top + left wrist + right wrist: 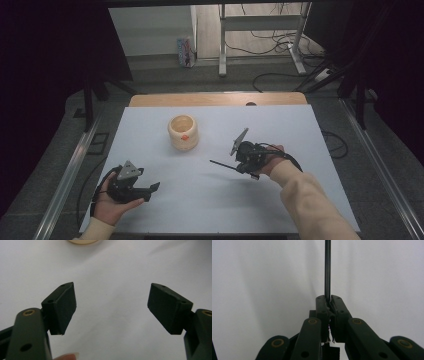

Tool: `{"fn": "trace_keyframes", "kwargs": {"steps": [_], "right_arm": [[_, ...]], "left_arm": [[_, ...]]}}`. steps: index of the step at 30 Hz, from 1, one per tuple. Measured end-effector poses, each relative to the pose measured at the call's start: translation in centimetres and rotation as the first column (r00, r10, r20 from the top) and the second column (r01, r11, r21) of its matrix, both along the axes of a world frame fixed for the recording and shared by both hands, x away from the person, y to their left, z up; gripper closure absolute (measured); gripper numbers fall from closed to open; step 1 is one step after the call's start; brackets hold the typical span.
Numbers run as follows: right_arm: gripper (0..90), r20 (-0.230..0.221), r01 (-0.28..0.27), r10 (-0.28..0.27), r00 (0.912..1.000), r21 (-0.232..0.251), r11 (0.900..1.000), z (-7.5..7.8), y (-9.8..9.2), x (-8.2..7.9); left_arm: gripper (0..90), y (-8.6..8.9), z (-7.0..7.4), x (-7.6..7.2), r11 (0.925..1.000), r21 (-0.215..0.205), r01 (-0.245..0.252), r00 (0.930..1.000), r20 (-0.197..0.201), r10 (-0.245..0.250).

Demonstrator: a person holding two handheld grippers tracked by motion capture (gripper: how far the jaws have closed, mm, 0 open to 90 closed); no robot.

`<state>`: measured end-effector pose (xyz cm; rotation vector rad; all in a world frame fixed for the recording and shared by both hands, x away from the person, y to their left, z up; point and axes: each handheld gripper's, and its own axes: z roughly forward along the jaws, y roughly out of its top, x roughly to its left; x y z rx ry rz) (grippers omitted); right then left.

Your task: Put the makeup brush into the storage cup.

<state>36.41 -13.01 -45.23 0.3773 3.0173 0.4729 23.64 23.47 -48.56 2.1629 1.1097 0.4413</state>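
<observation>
A white table stands in a dim room, with grey floor, cables and a metal frame behind it. On the table, toward the far left of the middle, sits a cream cup with something small and orange low on its near side; whether that sits on the wall or inside cannot be told. The right gripper is clenched on a thin black rod, which sticks out from its jaws toward the left, above the table and well short of the cup. In the right gripper view the rod runs straight up from between the pressed pads, over bare white surface. The left gripper hangs near the table's near left edge with its jaws spread wide and nothing between them; in the left gripper view the cup's base peeks in at the top edge, well off. By my reading the pickup of the rod is done. What seems left is to carry it across and drop or stand it in the cup, and the left gripper has not yet taken any part.
</observation>
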Motion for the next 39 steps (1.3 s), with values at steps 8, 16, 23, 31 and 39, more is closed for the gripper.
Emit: {"fn": "trace_keyframes", "kwargs": {"steps": [8,16,23,31,39], "right_arm": [[85.8,-0.011,-0.010,0.010,0.9999,0.000,1.000,0.0,0.1,0.0],[85.9,-0.003,-0.003,0.003,1.0000,-0.004,1.000,0.1,0.1,0.1],[86.0,0.003,-0.020,0.020,0.9998,0.011,1.000,0.7,0.4,0.0],[85.9,-0.012,-0.056,0.057,0.9983,0.022,0.998,1.1,1.6,-0.1],[85.9,-0.019,-0.074,0.075,0.9970,0.023,0.997,1.1,2.5,-0.2]], "left_arm": [[23.6,-1.5,0.6,0.3,0.9985,0.038,0.039,0.9989,0.026,-0.040],[23.7,-2.0,0.6,0.4,0.9969,0.057,0.054,0.9982,0.025,-0.055],[25.2,-3.3,1.2,1.0,0.9928,0.077,0.091,0.9950,0.035,-0.094],[29.6,-6.6,2.2,2.7,0.9700,0.149,0.192,0.9772,0.062,-0.203],[33.6,-9.9,1.4,3.9,0.9298,0.233,0.285,0.9508,0.055,-0.305]]}}
